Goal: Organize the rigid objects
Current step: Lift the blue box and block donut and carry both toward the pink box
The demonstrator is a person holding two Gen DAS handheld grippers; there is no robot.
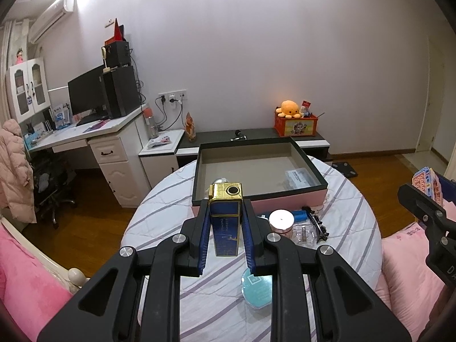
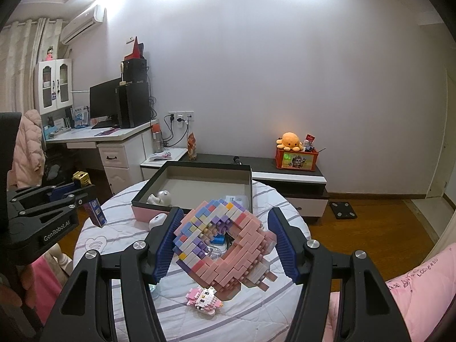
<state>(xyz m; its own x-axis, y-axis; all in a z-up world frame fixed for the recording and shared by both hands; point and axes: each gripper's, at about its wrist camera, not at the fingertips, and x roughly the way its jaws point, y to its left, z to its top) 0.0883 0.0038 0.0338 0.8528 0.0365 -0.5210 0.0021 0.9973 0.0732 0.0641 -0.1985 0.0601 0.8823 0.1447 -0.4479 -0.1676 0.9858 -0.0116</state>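
Left tool [image 1: 225, 213] clamped on upright blue-gold box [image 1: 225, 222], right tool [image 2: 225, 239] clamped on tilted brick ring [image 2: 225, 245]

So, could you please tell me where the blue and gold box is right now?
The blue and gold box is held between the left gripper's fingers, above the striped table, just in front of the open tray.
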